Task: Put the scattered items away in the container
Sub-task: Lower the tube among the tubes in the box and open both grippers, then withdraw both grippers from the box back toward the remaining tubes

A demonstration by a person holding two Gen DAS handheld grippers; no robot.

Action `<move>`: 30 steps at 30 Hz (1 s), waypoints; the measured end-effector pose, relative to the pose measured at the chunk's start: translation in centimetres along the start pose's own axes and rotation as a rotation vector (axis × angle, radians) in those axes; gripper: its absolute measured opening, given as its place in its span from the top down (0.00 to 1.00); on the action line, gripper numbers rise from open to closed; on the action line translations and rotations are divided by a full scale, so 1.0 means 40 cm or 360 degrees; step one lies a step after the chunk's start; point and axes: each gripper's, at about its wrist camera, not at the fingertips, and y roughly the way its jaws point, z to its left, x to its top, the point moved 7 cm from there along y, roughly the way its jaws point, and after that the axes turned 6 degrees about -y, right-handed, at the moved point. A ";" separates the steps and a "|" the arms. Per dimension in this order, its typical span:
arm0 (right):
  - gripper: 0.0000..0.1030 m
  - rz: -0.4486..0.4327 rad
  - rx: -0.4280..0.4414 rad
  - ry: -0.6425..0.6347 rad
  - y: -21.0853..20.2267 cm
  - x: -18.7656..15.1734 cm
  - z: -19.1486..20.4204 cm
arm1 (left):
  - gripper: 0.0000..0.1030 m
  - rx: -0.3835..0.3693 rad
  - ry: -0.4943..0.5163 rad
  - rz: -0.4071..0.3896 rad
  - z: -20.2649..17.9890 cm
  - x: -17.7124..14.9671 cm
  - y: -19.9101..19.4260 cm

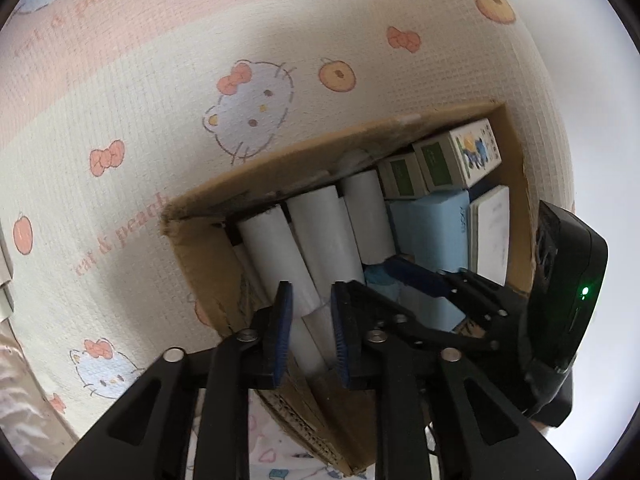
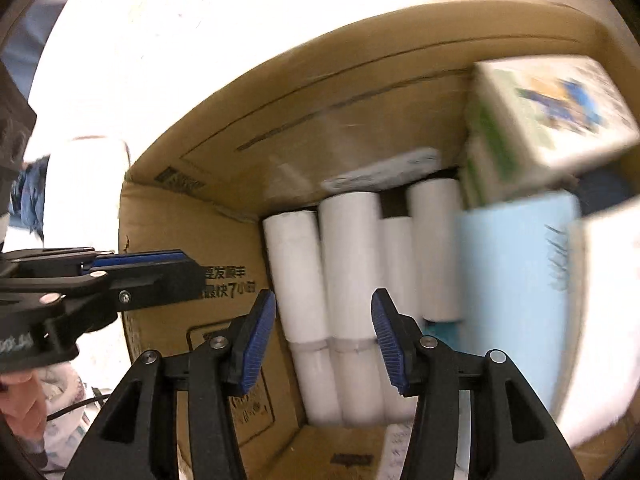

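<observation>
A cardboard box (image 1: 192, 256) (image 2: 168, 240) stands on a cartoon-print mat. It holds several white rolls (image 1: 320, 232) (image 2: 348, 264), a light blue box (image 1: 436, 232) (image 2: 516, 288), green-and-white cartons (image 1: 444, 160) (image 2: 548, 112) and a white pack (image 1: 490, 232). My left gripper (image 1: 310, 312) hovers over the box's near edge, jaws narrowly apart, empty. My right gripper (image 2: 324, 336) is open and empty above the rolls inside the box. It also shows in the left wrist view (image 1: 436, 280), and the left gripper shows in the right wrist view (image 2: 160, 268).
The mat (image 1: 140, 120) with cat and peach prints lies around the box. A hand (image 2: 20, 400) and a dark cable (image 2: 76, 404) show at the lower left of the right wrist view. The right wrist view is motion-blurred on its right side.
</observation>
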 end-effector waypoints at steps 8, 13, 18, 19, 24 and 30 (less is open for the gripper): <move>0.71 -0.0013 -0.0062 0.0039 -0.056 -0.070 -0.045 | 0.73 0.0076 0.0112 0.0000 -0.062 -0.025 0.048; 0.71 -0.0172 -0.0087 0.0042 -0.107 -0.089 -0.037 | 0.72 0.0198 0.0245 -0.0328 -0.080 -0.042 0.011; 0.71 -0.0399 -0.0251 -0.0061 -0.181 -0.101 0.001 | 0.48 0.0244 0.0496 -0.0735 -0.112 -0.090 -0.066; 0.71 -0.0439 -0.0278 -0.0080 -0.195 -0.103 0.010 | 0.48 0.0248 0.0540 -0.0783 -0.116 -0.104 -0.076; 0.71 -0.0584 -0.0402 -0.0158 -0.256 -0.118 0.046 | 0.47 0.0168 0.0590 -0.0913 -0.101 -0.167 -0.113; 0.69 -0.0672 -0.0562 -0.0310 -0.257 -0.122 0.193 | 0.47 0.0095 0.0589 -0.0981 -0.051 -0.222 -0.163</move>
